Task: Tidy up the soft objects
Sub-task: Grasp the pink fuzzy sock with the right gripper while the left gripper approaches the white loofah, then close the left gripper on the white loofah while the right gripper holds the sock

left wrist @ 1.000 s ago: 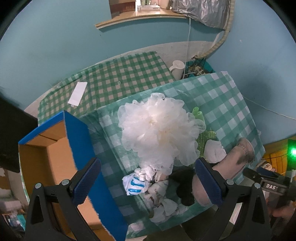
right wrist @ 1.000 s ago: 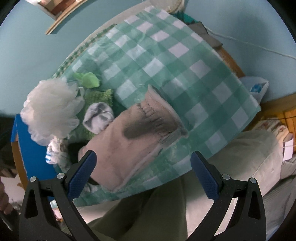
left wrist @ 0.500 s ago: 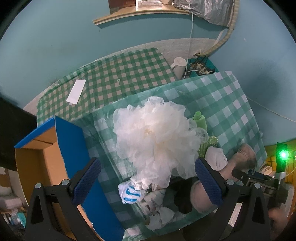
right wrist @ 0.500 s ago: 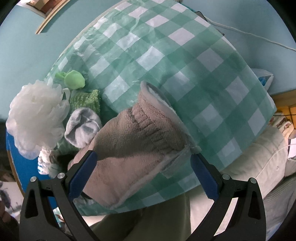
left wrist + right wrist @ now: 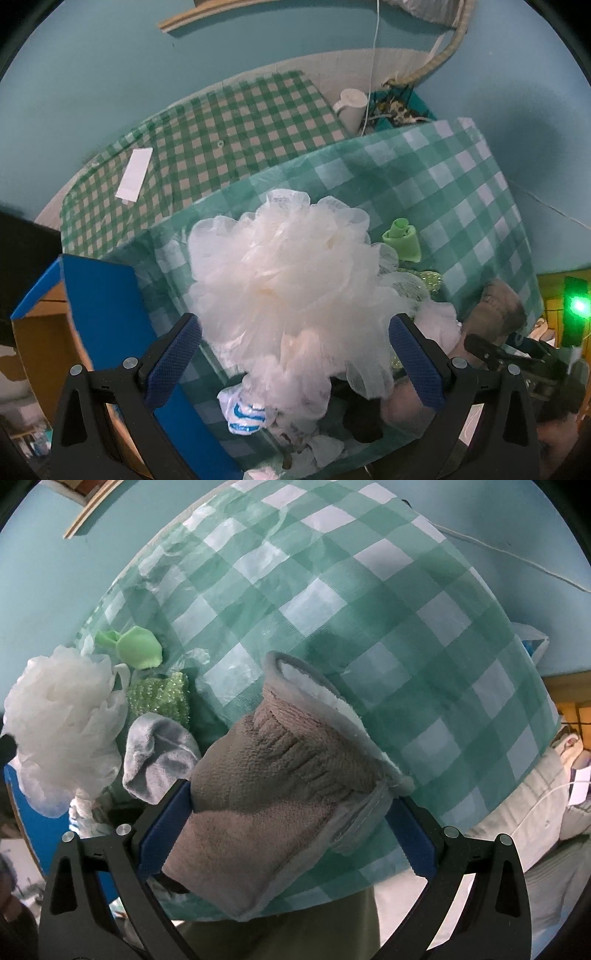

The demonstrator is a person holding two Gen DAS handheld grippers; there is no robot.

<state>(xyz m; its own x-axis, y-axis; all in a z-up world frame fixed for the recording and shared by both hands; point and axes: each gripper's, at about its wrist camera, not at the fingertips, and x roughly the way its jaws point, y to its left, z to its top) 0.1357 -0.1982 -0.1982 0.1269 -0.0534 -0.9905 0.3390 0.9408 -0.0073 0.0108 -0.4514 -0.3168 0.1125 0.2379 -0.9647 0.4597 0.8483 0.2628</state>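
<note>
The right gripper (image 5: pixel 288 834) clamps the brown slipper (image 5: pixel 280 786), lengthwise dead ahead between its fingers, while the left gripper (image 5: pixel 295 354) gapes around the white mesh pouf (image 5: pixel 284 288).

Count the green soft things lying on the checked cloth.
2: a light green foam piece beside the white mesh pouf, and a green beaded scrubber just below it. More may be hidden under the pouf.

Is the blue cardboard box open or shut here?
Open. In the left wrist view the blue cardboard box shows its bare brown inside past the blue wall, with no lid over it. Whether it holds anything cannot be told.
</note>
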